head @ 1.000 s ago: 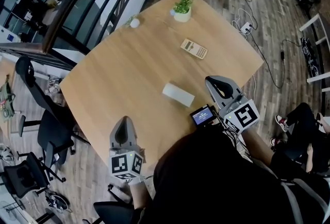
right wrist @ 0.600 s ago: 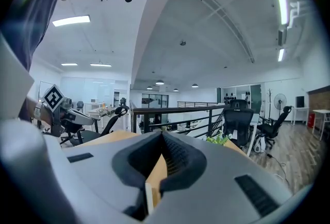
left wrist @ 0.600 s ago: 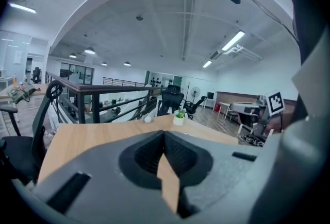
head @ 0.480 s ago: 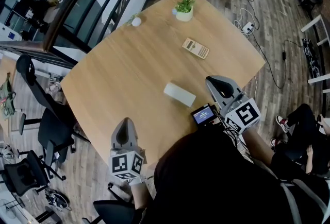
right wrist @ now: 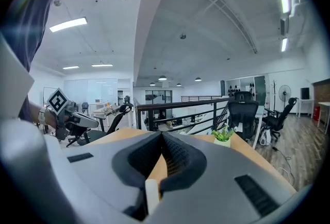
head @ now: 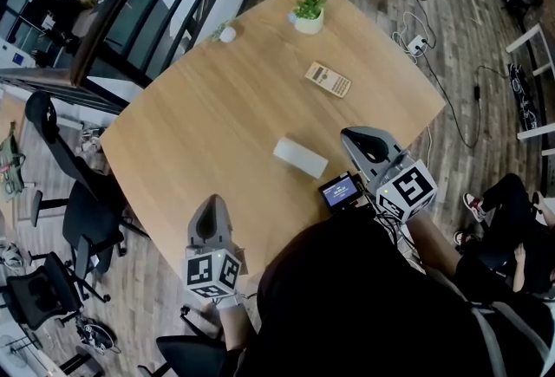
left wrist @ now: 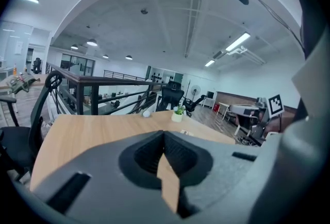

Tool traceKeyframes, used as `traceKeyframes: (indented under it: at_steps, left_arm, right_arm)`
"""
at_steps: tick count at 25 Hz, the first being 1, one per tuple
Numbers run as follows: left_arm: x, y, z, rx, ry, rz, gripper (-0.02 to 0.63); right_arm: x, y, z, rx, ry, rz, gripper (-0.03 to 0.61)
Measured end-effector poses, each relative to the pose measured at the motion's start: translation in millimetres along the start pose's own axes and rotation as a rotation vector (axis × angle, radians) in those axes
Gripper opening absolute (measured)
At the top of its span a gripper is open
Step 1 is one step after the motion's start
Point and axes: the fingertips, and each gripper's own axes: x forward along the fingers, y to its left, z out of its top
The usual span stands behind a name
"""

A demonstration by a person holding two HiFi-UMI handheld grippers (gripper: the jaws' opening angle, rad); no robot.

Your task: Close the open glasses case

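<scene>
Light wooden table (head: 217, 107), open-plan office. Pale oblong glasses case (head: 301, 158) sits ahead, between left gripper (head: 212, 204) and right gripper (head: 352, 138); both are clenched and empty. Risk: pressing the lid one-sided with nothing bracing it, I skid or spin the case.

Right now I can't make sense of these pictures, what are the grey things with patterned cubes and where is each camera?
They are hand-held tools: a person holds the left gripper and the right gripper; the cubes belong to them. The downward picture comes from a camera on the person's head; the other two ride on the grippers, looking along their jaws. Both pairs of jaws are together, holding nothing. On the wooden table sit a white case, a calculator, a potted plant and a small white round thing.
</scene>
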Motion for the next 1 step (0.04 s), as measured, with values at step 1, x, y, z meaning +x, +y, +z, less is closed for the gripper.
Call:
traceKeyframes:
  at_steps: [1]
  left_arm:
    - [1.0, -0.1, -1.1, -0.002, 0.008, 0.002, 0.002]
  right_arm:
    - [0.8, 0.6, -0.6, 0.001, 0.007, 0.006, 0.012]
